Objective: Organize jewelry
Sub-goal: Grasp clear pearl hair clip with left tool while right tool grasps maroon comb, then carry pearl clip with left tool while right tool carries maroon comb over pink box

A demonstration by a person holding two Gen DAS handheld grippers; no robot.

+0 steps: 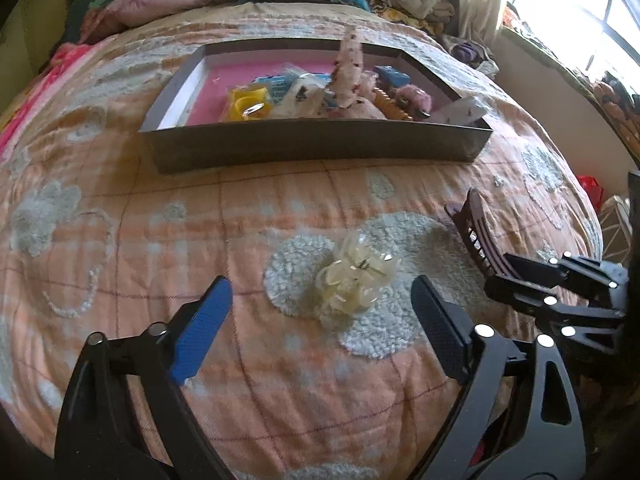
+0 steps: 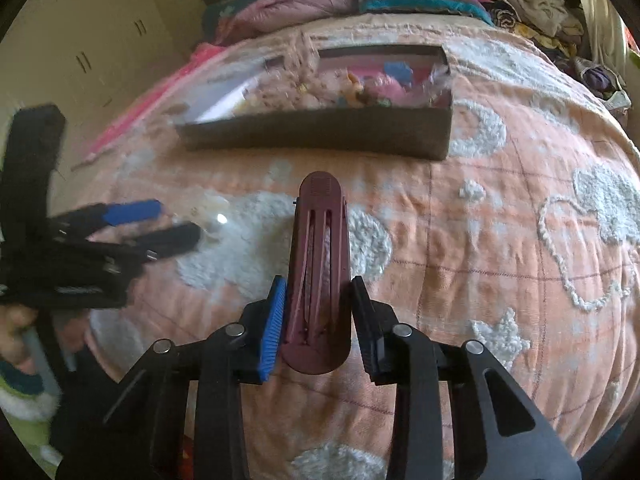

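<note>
Jaws of the right gripper point(image 2: 318, 316) clamp a maroon clip point(image 2: 318, 264); the left gripper point(image 1: 320, 312) gapes around a cream clip point(image 1: 354, 278). Pickup stage: next, likely carry both to the box point(image 1: 312, 146) at 12 o'clock.

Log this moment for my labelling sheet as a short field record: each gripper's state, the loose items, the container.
left gripper: open, cream translucent claw hair clip between its fingers, untouched
right gripper: closed on maroon plastic hair clip
container: grey shallow cardboard box with pink floor, filled with accessories
surface: peach quilted bedspread
</note>
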